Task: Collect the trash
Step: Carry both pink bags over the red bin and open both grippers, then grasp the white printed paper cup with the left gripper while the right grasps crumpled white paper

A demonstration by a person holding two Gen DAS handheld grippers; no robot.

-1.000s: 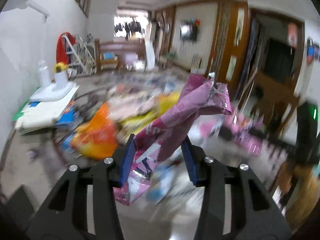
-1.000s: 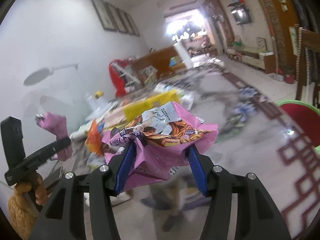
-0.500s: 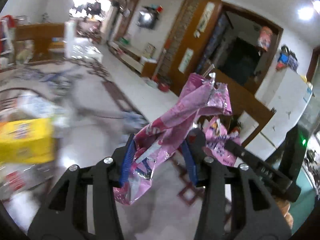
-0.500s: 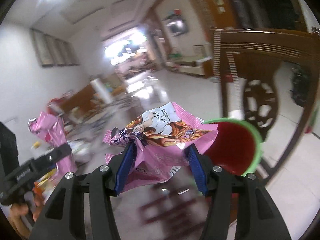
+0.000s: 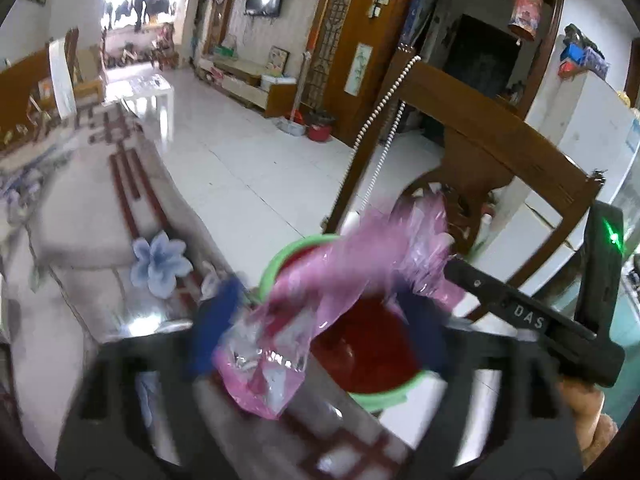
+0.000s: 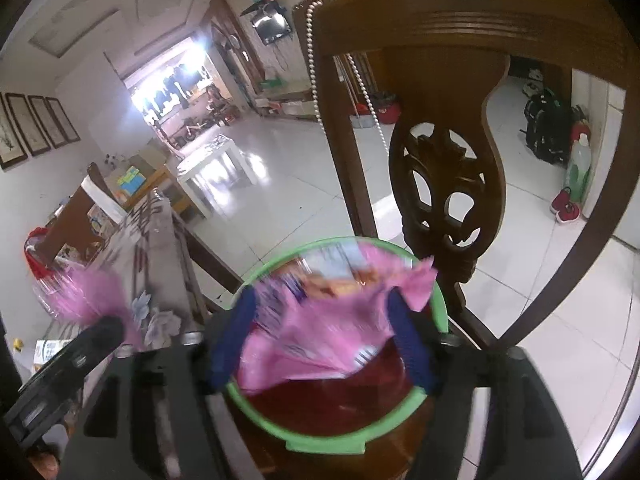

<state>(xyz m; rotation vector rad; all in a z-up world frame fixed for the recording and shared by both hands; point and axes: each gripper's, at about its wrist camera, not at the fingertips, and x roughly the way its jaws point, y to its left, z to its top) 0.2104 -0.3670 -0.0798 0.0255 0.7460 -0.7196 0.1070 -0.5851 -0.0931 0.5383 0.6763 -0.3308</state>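
Both grippers hover over a red bin with a green rim (image 6: pixel 324 445), which stands on a wooden chair. In the left wrist view my left gripper (image 5: pixel 318 332) has its jaws opening wide, and a blurred pink wrapper (image 5: pixel 320 280) hangs loose between them above the bin's green rim (image 5: pixel 376 400). In the right wrist view my right gripper (image 6: pixel 320 340) is also opening, with a second pink snack wrapper (image 6: pixel 320 320) slack between its blue pads (image 6: pixel 232 340) over the bin mouth. Each view shows the other gripper beside it: right gripper (image 5: pixel 448 268), left gripper (image 6: pixel 104 328).
The carved wooden chair back (image 6: pixel 444 168) rises just behind the bin, with a bead string (image 6: pixel 316 80) hanging on it. A table with a flowered cloth (image 5: pixel 160 264) lies to the left. White tiled floor (image 5: pixel 248 168) stretches beyond.
Both grippers swung from the littered table to above the bin. Their jaws, which pinched the pink wrappers, have spread apart and the wrappers are slipping free.
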